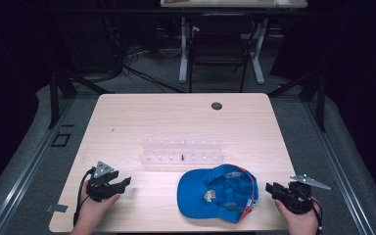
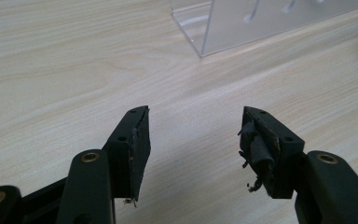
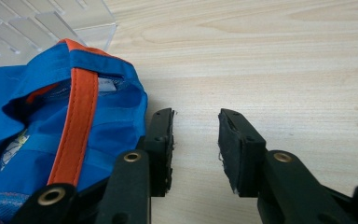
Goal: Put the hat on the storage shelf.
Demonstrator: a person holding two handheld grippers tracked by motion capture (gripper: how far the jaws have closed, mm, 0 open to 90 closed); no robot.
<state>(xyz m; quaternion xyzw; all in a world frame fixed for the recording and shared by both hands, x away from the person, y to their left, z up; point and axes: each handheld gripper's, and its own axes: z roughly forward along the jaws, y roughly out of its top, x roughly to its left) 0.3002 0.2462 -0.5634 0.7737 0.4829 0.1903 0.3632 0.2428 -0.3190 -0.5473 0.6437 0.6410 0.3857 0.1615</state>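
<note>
Left gripper gaped wide, empty, bare table ahead. Right gripper open, empty, beside blue cap. Clear rack contents unreadable.

Looks like a lab / recording studio setup, not a home. Light wood desk with a cable grommet hole sits on grey carpet, boxed in by black curtains and black metal frame struts. Loose cables run across the floor behind it. Further back: an empty black chair pushed against a second desk on white legs. Lighting is tight on the tabletop, surroundings dark. Clear acrylic rack on the desk also reads as test fixture.
</note>
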